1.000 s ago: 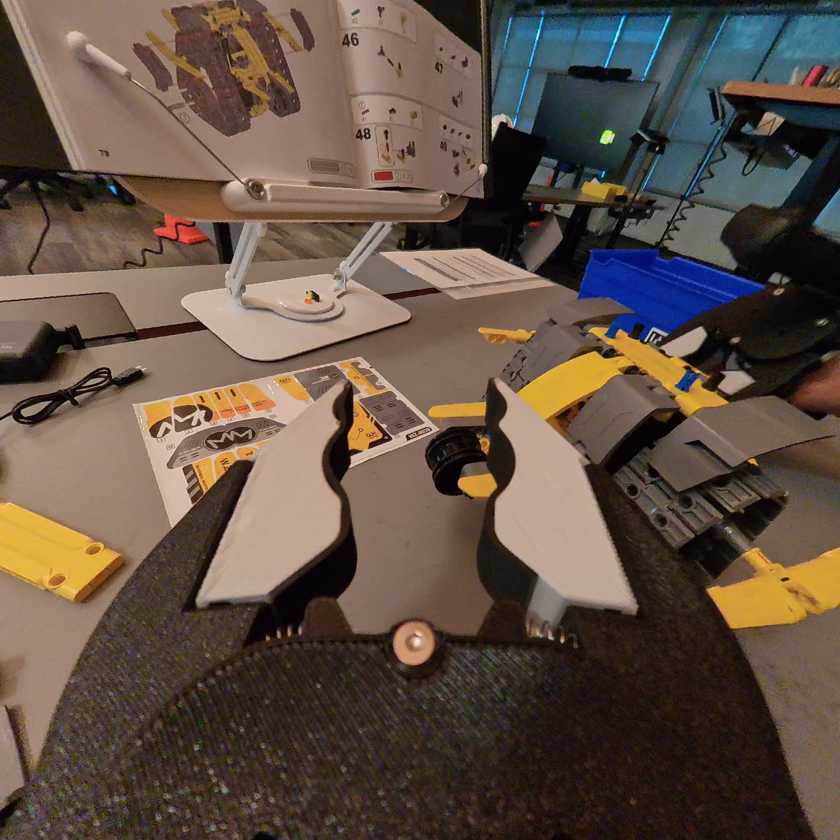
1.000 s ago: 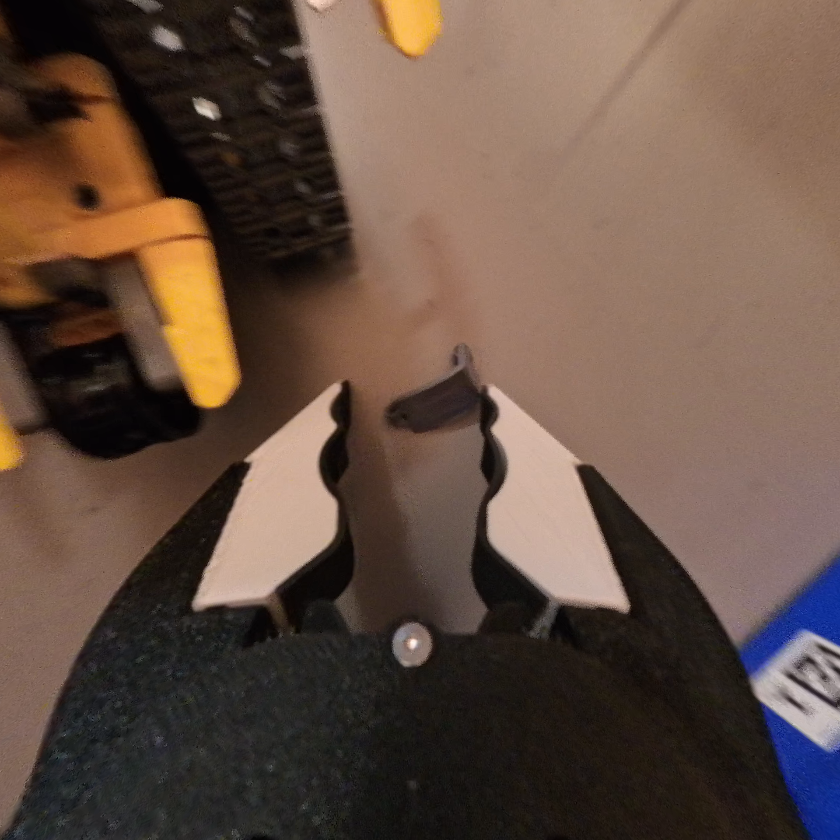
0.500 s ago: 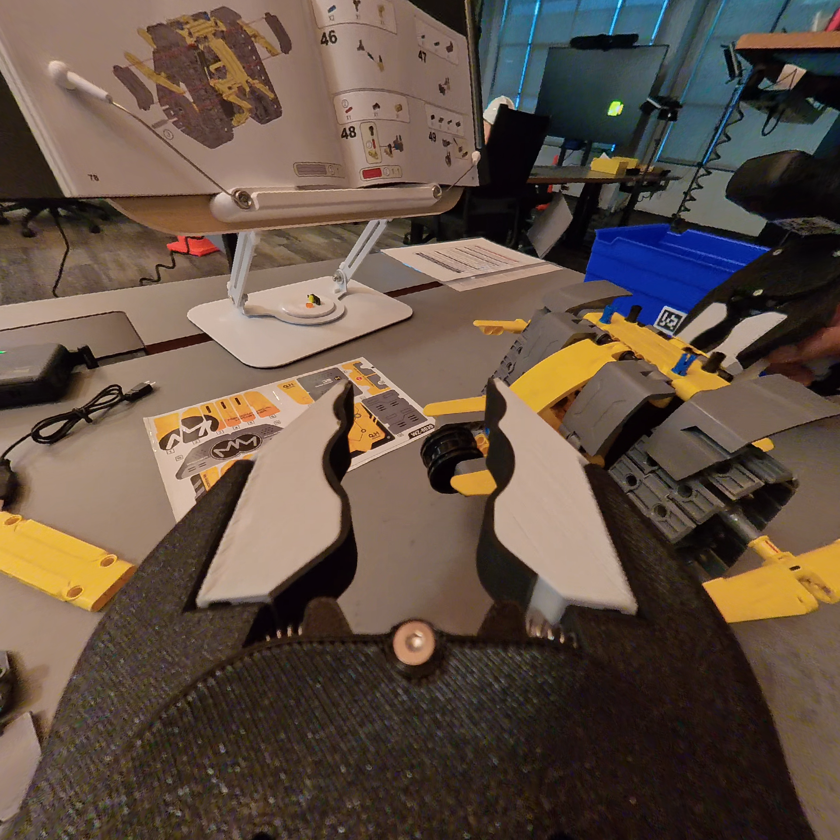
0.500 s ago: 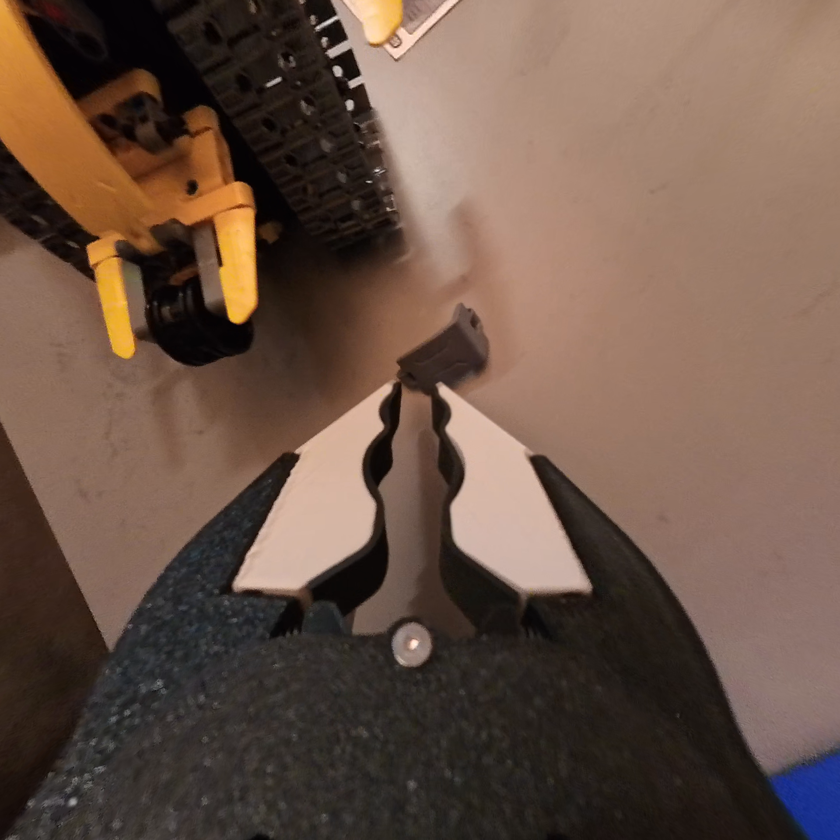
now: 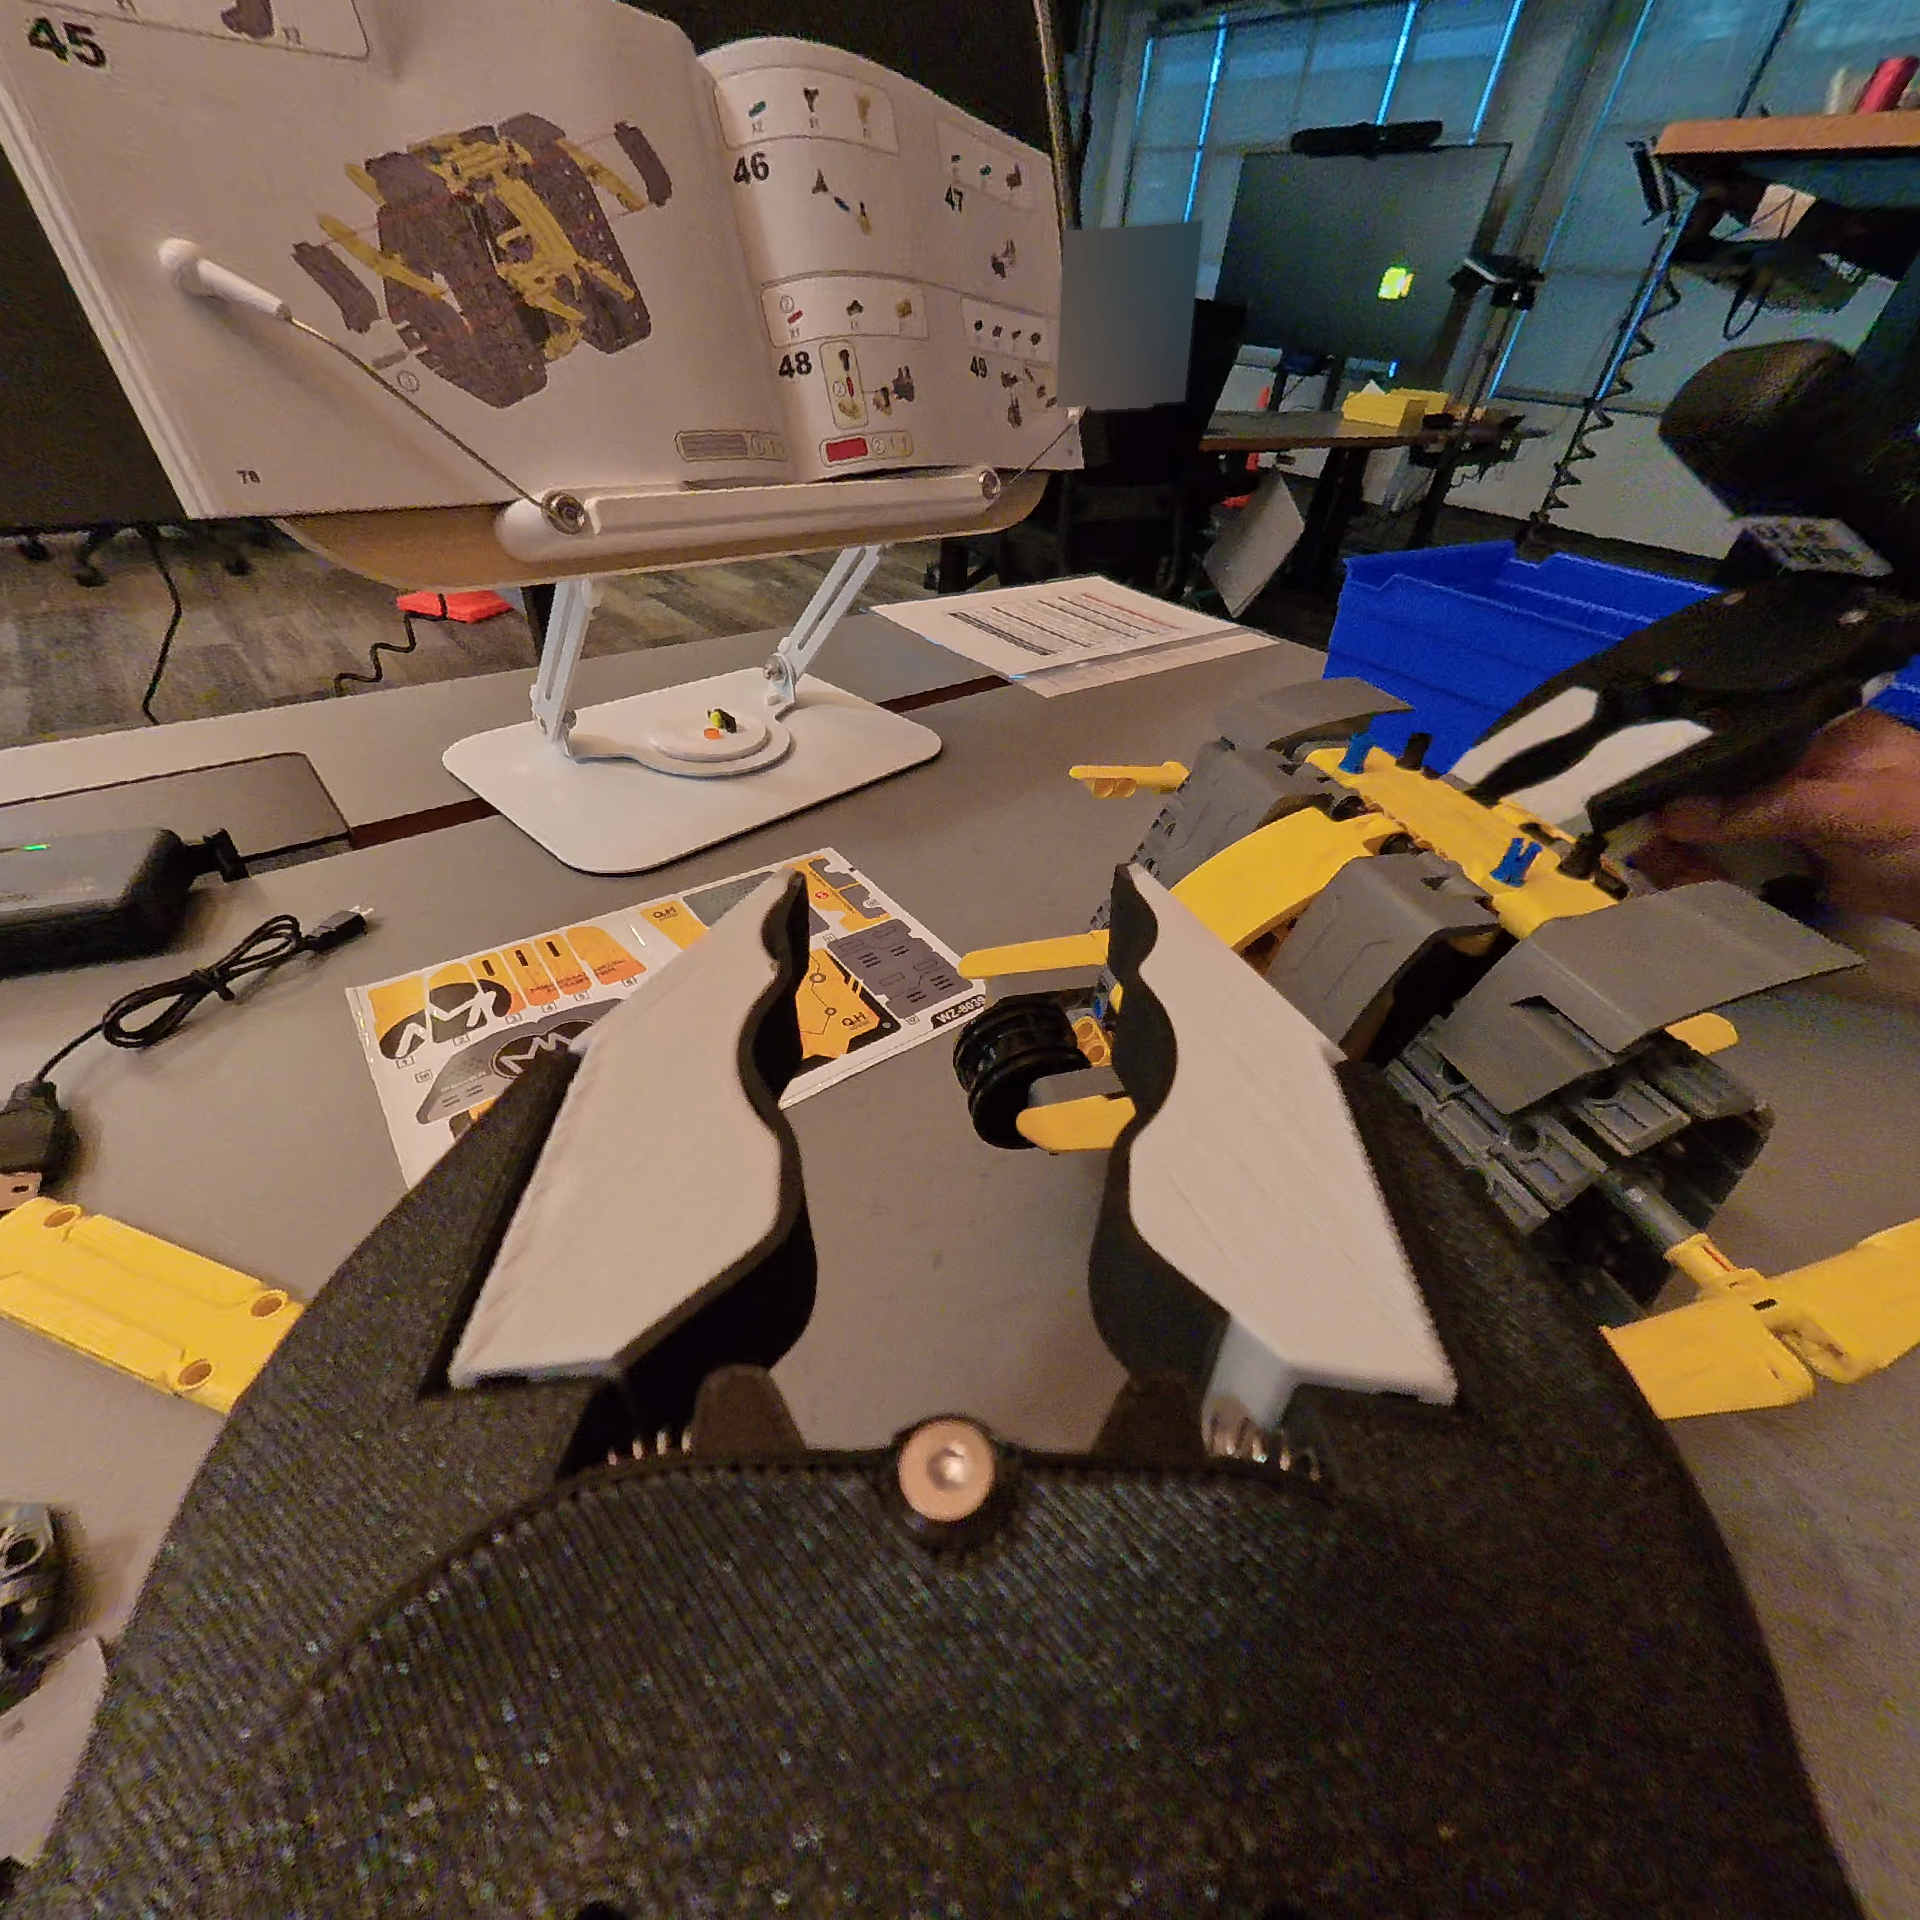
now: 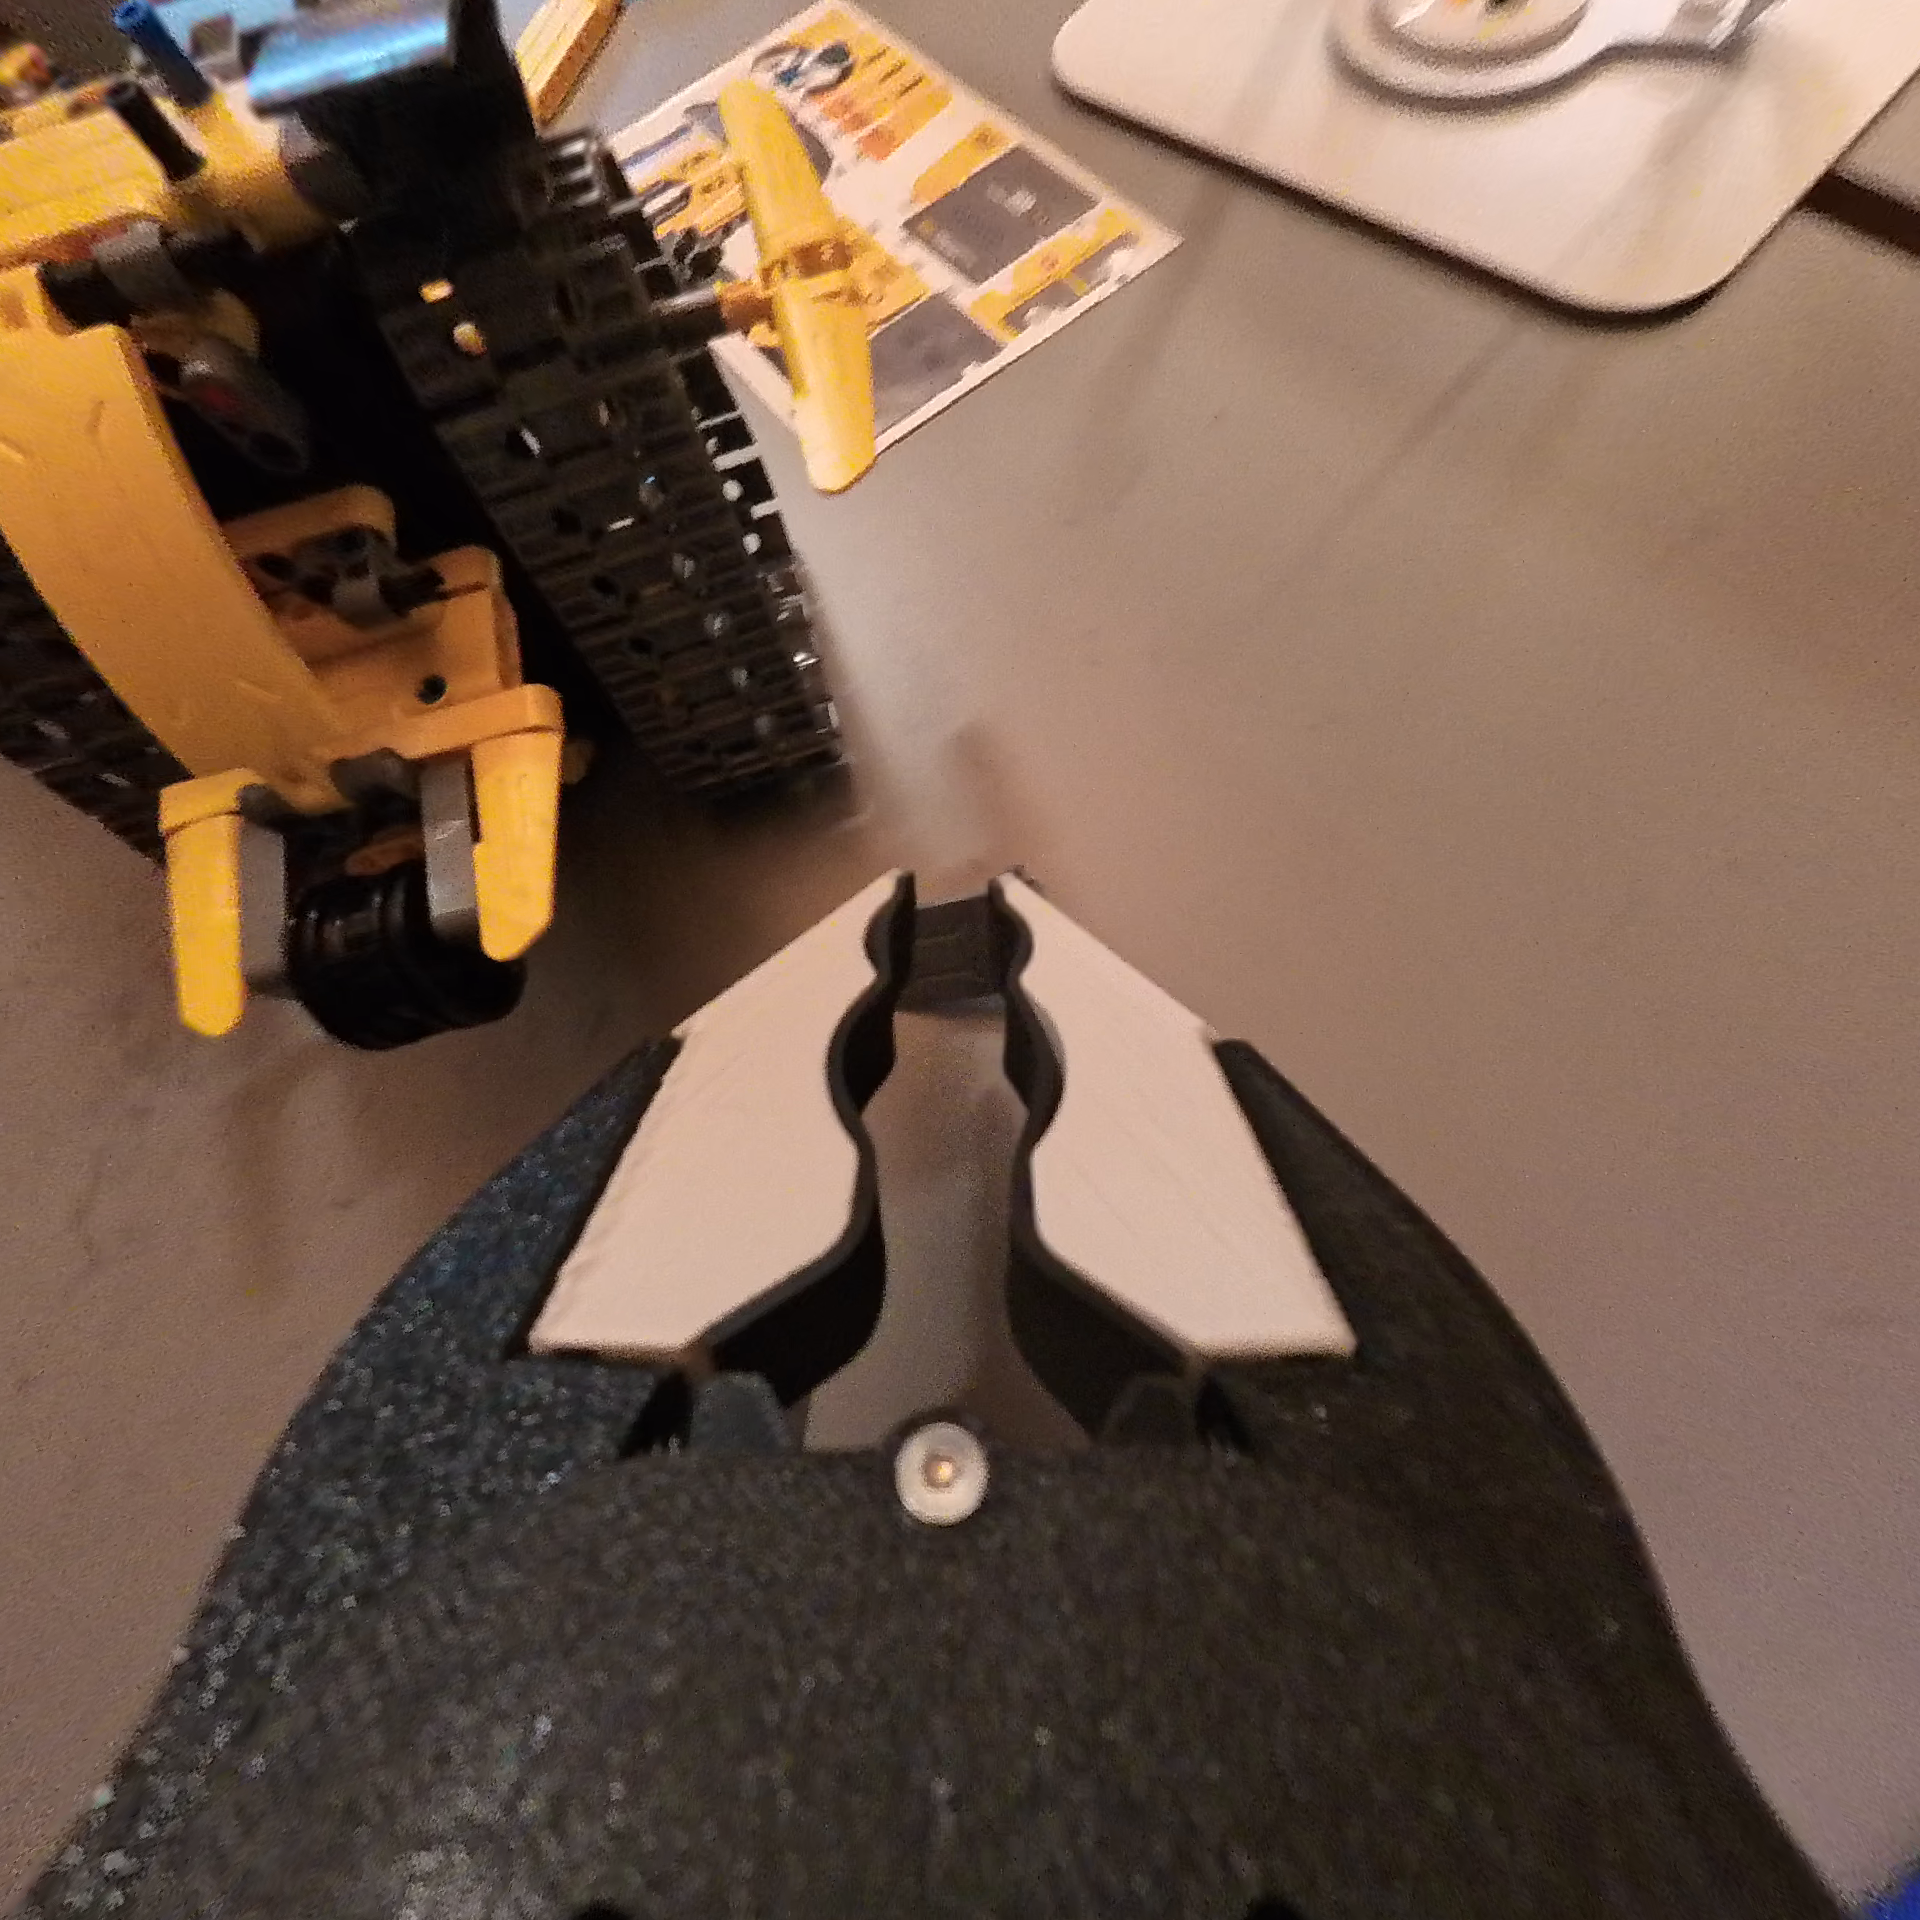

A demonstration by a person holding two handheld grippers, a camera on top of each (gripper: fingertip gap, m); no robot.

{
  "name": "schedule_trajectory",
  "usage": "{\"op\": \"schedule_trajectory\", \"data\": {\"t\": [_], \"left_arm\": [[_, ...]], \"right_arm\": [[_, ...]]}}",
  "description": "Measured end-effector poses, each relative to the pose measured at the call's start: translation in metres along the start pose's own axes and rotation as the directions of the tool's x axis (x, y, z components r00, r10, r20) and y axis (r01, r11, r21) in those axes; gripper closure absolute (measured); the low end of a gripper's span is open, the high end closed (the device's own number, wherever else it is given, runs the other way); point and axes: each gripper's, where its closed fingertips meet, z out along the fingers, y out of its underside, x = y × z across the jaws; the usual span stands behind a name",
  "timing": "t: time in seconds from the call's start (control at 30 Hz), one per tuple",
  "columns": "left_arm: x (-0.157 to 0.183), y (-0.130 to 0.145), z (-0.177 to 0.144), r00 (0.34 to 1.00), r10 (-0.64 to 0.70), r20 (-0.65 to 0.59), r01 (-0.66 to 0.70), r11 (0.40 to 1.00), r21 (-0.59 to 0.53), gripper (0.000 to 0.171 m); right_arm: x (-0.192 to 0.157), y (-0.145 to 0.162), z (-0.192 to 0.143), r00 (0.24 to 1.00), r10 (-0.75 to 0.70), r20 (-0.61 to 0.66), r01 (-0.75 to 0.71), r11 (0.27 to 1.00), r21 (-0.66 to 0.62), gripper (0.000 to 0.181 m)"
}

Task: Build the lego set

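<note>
A yellow and grey tracked brick vehicle (image 5: 1455, 966) stands on the grey table (image 5: 935, 1247); it also shows in the right wrist view (image 6: 312, 520). My left gripper (image 5: 956, 914) is open and empty, just left of the vehicle's black wheel (image 5: 1013, 1060). My right gripper (image 6: 956, 894) is shut on a small dark grey brick piece (image 6: 956, 951), held above the table right of the vehicle's track (image 6: 644, 540). The right gripper also shows in the left wrist view (image 5: 1621, 748), over the vehicle's far side, with a hand behind it.
A sticker sheet (image 5: 665, 997) lies ahead of the left gripper. A white book stand (image 5: 686, 769) holds an open instruction booklet (image 5: 540, 260). A yellow panel (image 5: 125, 1299), cable (image 5: 208, 977), black box (image 5: 83, 894) lie left. A blue bin (image 5: 1475, 634) stands at right. The left gripper's tips are roughly 25 centimetres from the right gripper's. From my left tips it is roughly 20 centimetres to the yellow panel (image 5: 125, 1299); from my right, 40 centimetres. It turns up in the right wrist view (image 6: 533, 50) as well.
My right gripper closed on the small dark grey piece, lifted it off the table and swung to face the vehicle and sticker sheet. My left gripper stayed open and moved little.
</note>
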Motion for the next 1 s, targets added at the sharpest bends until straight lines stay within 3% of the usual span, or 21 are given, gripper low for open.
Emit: {"op": "schedule_trajectory", "data": {"t": [0.13, 0.27, 0.53, 0.67, 0.77, 0.9, 1.0], "left_arm": [[0.001, -0.001, 0.0, 1.0, 0.002, -0.003, -0.002, 1.0, 0.004, 0.115], [0.003, -0.002, 0.0, 1.0, 0.007, -0.006, -0.007, 1.0, 0.004, 0.115], [0.004, -0.004, -0.001, 1.0, 0.009, -0.008, -0.009, 1.0, 0.011, 0.115], [0.005, -0.004, -0.001, 1.0, 0.016, -0.006, -0.016, 1.0, 0.01, 0.115], [0.004, -0.004, -0.002, 1.0, 0.015, -0.004, -0.015, 1.0, 0.013, 0.115], [0.002, -0.005, -0.002, 1.0, 0.012, 0.003, -0.012, 1.0, 0.016, 0.115], [-0.002, -0.005, -0.003, 1.0, 0.007, 0.012, -0.007, 1.0, 0.018, 0.115]], "right_arm": [[0.013, 0.001, -0.002, 0.991, -0.097, -0.09, 0.097, 0.995, -0.004, 0.16], [0.019, 0.005, 0.008, 0.967, -0.187, -0.175, 0.18, 0.982, -0.058, 0.177], [0.016, 0.011, 0.023, 0.954, -0.243, -0.175, 0.226, 0.968, -0.108, 0.179], [0.016, 0.005, 0.016, 0.949, -0.261, -0.179, 0.249, 0.965, -0.084, 0.167], [0.003, -0.003, 0.005, 0.951, -0.295, -0.098, 0.296, 0.955, -0.004, 0.153], [-0.006, 0.001, -0.006, 0.881, -0.467, -0.075, 0.467, 0.884, -0.017, 0.148], [-0.012, -0.01, -0.009, 0.742, -0.661, -0.114, 0.663, 0.748, -0.018, 0.156]]}}
